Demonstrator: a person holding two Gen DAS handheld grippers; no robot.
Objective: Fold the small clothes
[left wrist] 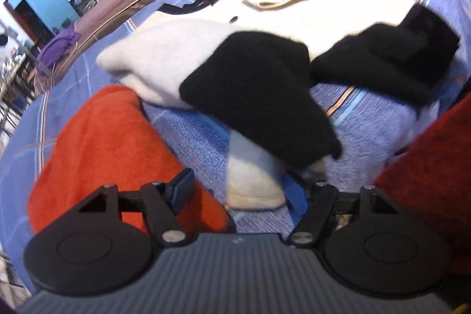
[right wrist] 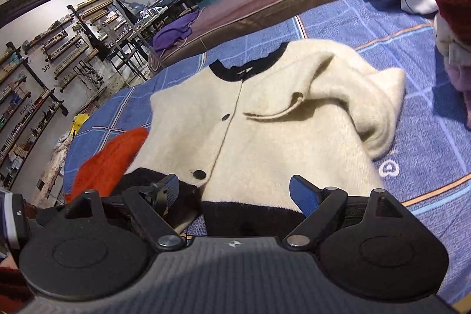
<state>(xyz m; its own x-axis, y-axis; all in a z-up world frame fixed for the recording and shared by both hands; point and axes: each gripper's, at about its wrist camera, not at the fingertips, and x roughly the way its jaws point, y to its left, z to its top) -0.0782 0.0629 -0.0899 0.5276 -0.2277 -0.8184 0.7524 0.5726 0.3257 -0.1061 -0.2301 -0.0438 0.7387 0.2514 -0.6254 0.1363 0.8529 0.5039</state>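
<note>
Cardigan (right wrist: pixel 265 125), cream with black trim, lies front-up on the blue checked bed cover (right wrist: pixel 412 55). Left claw (left wrist: pixel 238 190) stands half apart around the cream end of a sleeve (left wrist: pixel 250 181), its black cuff (left wrist: pixel 259 96) draped toward twelve o'clock; whether the pads already press the cloth I cannot tell. Right claw (right wrist: pixel 235 193) is spread wide and empty, with the black hem (right wrist: pixel 253 218) between its fingers. Likely risks: the fluffy knit slips from a shallow pinch, or the claw catches the bed cover beneath and drags it along. An orange sleeve (left wrist: pixel 103 152) of the person sits at nine o'clock.
</note>
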